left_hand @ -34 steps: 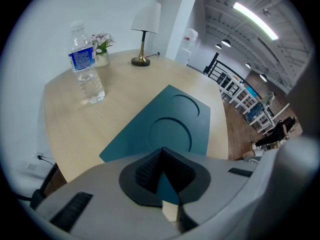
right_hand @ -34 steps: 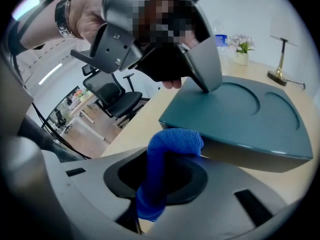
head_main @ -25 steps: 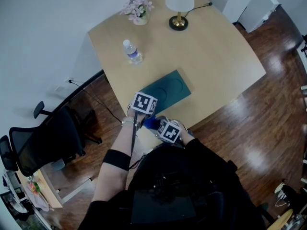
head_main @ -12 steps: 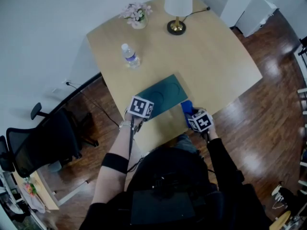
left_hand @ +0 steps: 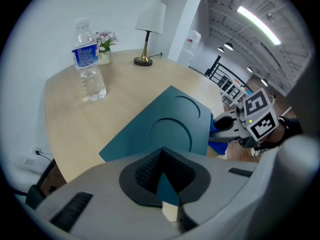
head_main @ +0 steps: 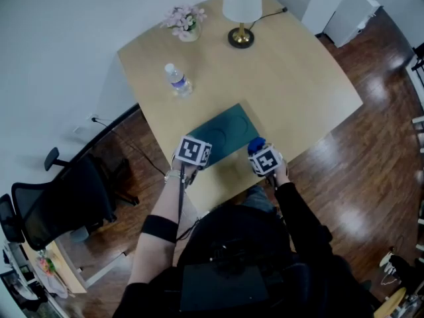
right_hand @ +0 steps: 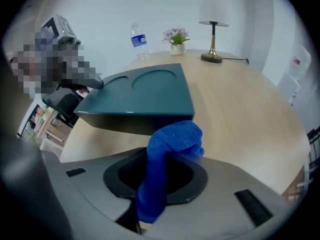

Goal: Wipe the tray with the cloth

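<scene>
Blue cloth (right_hand: 170,144), pinched by the right gripper (head_main: 260,152), has swung beside the tray (head_main: 225,132) that the left gripper (left_hand: 162,184) clamps; wiping can likely start.

1. Head view: the marker cubes cover the jaws of the left gripper (head_main: 195,153) and the right gripper (head_main: 262,155).
2. The tray's (head_main: 225,132) near corner is hidden under the left gripper.
3. The top edge cuts off the lamp's (head_main: 241,6) shade.
4. Right gripper view: the cloth's (right_hand: 169,151) lower end is lost between the jaws, and a mosaic blurs much of the left gripper.
5. The bottle (left_hand: 89,64) label is too small to read.
</scene>
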`<act>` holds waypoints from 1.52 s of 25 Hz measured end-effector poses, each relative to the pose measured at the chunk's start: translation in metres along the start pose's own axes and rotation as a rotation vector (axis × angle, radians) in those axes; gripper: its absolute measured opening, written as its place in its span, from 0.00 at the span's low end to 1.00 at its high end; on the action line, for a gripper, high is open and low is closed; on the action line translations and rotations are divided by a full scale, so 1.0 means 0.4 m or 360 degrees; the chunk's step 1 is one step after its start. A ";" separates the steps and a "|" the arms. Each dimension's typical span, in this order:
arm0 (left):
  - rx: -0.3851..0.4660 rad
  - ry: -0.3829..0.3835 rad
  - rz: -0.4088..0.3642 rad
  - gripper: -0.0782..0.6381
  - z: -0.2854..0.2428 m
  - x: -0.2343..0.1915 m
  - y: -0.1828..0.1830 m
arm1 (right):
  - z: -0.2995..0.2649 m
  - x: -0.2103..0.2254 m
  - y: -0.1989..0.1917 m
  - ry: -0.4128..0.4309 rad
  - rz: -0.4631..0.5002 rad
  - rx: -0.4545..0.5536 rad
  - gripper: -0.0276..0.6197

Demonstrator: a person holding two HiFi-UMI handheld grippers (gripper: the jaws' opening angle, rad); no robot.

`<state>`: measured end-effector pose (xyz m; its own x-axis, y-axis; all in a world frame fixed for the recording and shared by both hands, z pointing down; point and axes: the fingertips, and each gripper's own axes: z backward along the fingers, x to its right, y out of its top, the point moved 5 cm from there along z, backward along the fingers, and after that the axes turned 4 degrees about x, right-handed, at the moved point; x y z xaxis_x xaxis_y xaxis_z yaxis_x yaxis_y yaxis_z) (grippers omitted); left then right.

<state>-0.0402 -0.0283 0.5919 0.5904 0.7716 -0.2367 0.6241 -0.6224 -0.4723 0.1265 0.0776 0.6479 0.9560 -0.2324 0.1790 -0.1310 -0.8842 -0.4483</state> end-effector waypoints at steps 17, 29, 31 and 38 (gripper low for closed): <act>-0.0005 0.0015 0.0014 0.11 0.002 -0.004 -0.001 | -0.020 -0.463 0.048 0.0701 0.0663 0.0038 0.20; 0.0008 0.0004 0.0068 0.11 -0.003 0.006 0.000 | 0.106 -0.430 0.107 0.0879 0.0775 0.0183 0.20; 0.0022 -0.0018 0.0081 0.11 -0.007 0.013 -0.002 | 0.137 -0.373 0.110 0.0878 0.0740 0.0216 0.20; 0.0050 0.0015 0.0104 0.11 0.006 0.037 -0.021 | 0.206 -0.088 0.186 0.0610 0.0615 0.0306 0.20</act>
<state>-0.0377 -0.0114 0.5904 0.6344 0.7280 -0.2599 0.5675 -0.6669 -0.4828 0.1047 0.0534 0.5359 0.6800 -0.6858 0.2593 -0.3676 -0.6249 -0.6888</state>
